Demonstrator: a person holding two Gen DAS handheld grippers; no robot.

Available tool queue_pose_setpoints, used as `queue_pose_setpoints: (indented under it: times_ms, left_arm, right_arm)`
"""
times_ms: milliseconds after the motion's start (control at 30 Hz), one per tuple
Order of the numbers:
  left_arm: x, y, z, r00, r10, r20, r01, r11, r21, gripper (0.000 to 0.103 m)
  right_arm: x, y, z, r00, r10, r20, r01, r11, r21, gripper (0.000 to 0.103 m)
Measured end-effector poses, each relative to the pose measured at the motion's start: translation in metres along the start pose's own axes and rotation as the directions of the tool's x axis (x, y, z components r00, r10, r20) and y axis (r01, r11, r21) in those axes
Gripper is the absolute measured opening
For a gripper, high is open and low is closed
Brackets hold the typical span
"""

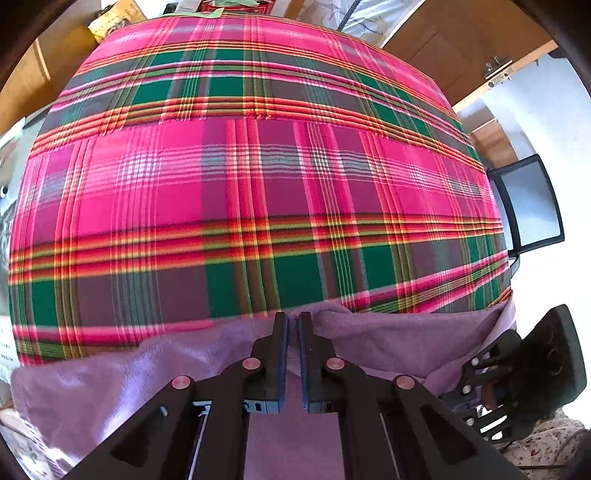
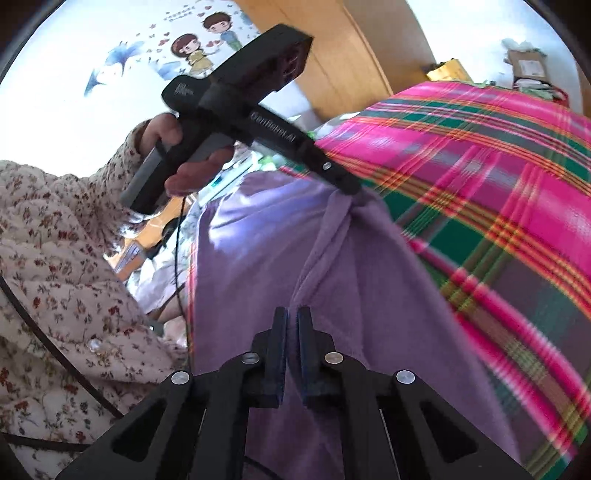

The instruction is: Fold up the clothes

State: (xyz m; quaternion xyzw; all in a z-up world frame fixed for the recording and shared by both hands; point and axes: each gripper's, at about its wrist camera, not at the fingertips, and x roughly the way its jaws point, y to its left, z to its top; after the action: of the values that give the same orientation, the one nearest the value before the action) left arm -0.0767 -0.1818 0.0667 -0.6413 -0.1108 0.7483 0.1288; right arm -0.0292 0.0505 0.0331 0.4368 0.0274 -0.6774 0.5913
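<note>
A purple fleece garment (image 1: 92, 387) lies bunched along the near edge of a table covered with a pink, green and red plaid cloth (image 1: 258, 184). My left gripper (image 1: 294, 319) is shut on a fold of the purple fabric at the plaid's edge. In the right wrist view the purple garment (image 2: 258, 240) is pulled into a ridge between the two tools. My right gripper (image 2: 291, 315) is shut on its near end. A hand (image 2: 192, 173) holds the left gripper (image 2: 356, 192), which pinches the far end.
A black mesh chair (image 1: 528, 206) stands off the table's right side. Wooden cabinets (image 1: 443, 48) and boxes (image 1: 114, 18) lie beyond the far edge. A floral sleeve (image 2: 55, 258) and a black cable (image 2: 179, 240) are at the left. The right tool's housing (image 1: 546, 362) sits close by.
</note>
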Motion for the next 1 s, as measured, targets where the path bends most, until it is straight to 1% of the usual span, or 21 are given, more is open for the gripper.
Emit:
queue_pose_setpoints:
  times_ms: [133,200,233,267,333,400,467,533,600,633,767,900,967,1000]
  left_arm:
    - [-0.009,0.004,-0.004,1.000,-0.007,0.017,0.008,1.000,-0.016,0.006]
    - [-0.010,0.001,-0.005,1.000,0.004,0.025,-0.003,1.000,-0.024,0.006]
    - [-0.008,-0.005,-0.004,1.000,0.013,0.025,-0.013,1.000,-0.013,0.006]
    - [-0.007,-0.010,-0.004,0.999,0.025,0.022,-0.025,1.000,0.000,0.008]
    - [-0.001,-0.021,0.000,0.999,0.040,0.013,-0.040,0.999,0.021,0.015]
    - [0.004,-0.030,0.003,0.998,0.055,0.003,-0.055,0.998,0.034,0.024]
    - [0.005,-0.033,0.005,0.996,0.085,0.002,-0.085,0.996,0.039,0.025]
    - [0.005,-0.036,0.005,0.989,0.147,0.011,-0.147,0.988,0.047,0.028]
    - [0.007,-0.042,0.005,0.975,0.220,0.013,-0.221,0.973,0.064,0.029]
    - [0.009,-0.045,0.005,0.970,0.243,0.008,-0.243,0.967,0.073,0.029]
    - [0.018,-0.058,0.006,0.958,0.286,-0.009,-0.283,0.952,0.118,0.029]
    - [0.015,-0.068,0.011,0.959,0.283,0.005,-0.281,0.950,0.136,0.029]
    - [0.020,-0.070,0.011,0.950,0.314,-0.011,-0.308,0.939,0.151,0.029]
    - [0.026,-0.071,0.011,0.939,0.343,-0.032,-0.334,0.928,0.165,0.029]
  right_arm:
    - [0.006,0.006,-0.003,1.000,-0.007,-0.011,0.007,1.000,-0.014,0.006]
    - [0.009,0.009,-0.004,1.000,-0.010,-0.016,0.010,1.000,-0.022,0.006]
    - [0.011,0.011,-0.005,1.000,-0.012,-0.019,0.011,1.000,-0.025,0.006]
    - [0.013,0.012,-0.006,1.000,-0.014,-0.021,0.013,0.999,-0.029,0.006]
    - [0.016,0.015,-0.007,1.000,-0.014,-0.027,0.013,0.999,-0.032,0.006]
    - [0.017,0.016,-0.009,1.000,-0.012,-0.029,0.011,0.999,-0.033,0.006]
    - [0.018,0.018,-0.008,1.000,-0.016,-0.024,0.015,0.999,-0.040,0.006]
    - [0.018,0.020,-0.009,1.000,-0.021,-0.019,0.020,0.999,-0.044,0.007]
    - [0.018,0.022,-0.009,0.999,-0.032,-0.018,0.031,0.998,-0.053,0.007]
    - [0.019,0.024,-0.009,0.999,-0.039,-0.018,0.038,0.997,-0.061,0.007]
    - [0.020,0.028,-0.012,0.999,-0.041,-0.019,0.039,0.997,-0.073,0.007]
    - [0.024,0.028,-0.012,0.999,-0.045,-0.024,0.043,0.996,-0.073,0.007]
    - [0.024,0.027,-0.012,0.999,-0.042,-0.018,0.040,0.997,-0.070,0.007]
    - [0.023,0.027,-0.012,0.999,-0.040,-0.015,0.038,0.997,-0.070,0.007]
